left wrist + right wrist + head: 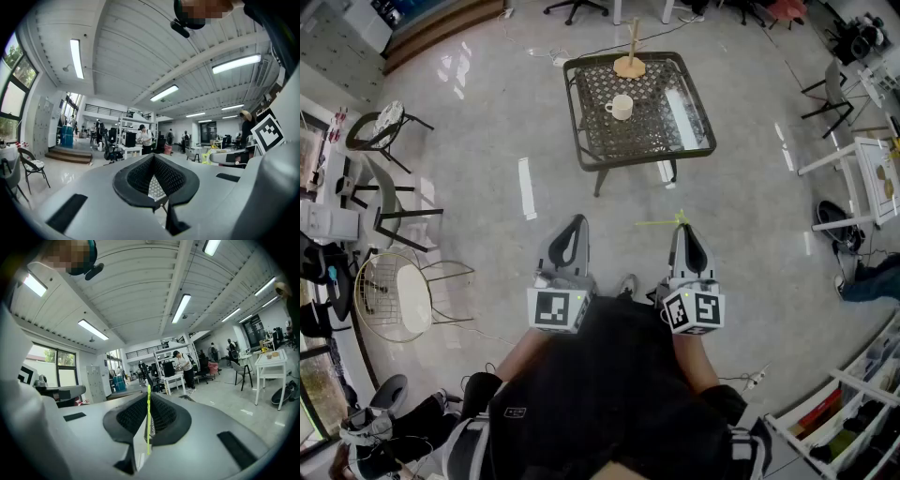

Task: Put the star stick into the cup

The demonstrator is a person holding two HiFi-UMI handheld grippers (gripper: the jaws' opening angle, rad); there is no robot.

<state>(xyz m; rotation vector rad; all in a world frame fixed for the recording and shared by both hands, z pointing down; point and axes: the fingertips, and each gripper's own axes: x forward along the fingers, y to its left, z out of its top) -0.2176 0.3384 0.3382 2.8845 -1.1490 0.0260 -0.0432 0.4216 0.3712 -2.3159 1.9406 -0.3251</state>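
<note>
Right gripper view: your right gripper point(149, 397) is clamped on the thin yellow-green star stick point(148, 430). Your left gripper point(154, 161) is closed, empty. The cup point(622, 107) sits far ahead on the wire table point(574, 105).

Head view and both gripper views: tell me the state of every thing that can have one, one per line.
left hand-held gripper: shut, nothing between its jaws
right hand-held gripper: shut on the star stick
star stick: clamped at the jaw tips, not in the cup
cup: upright on the table, no stick in it
wooden stand: upright near the table's far edge
</note>
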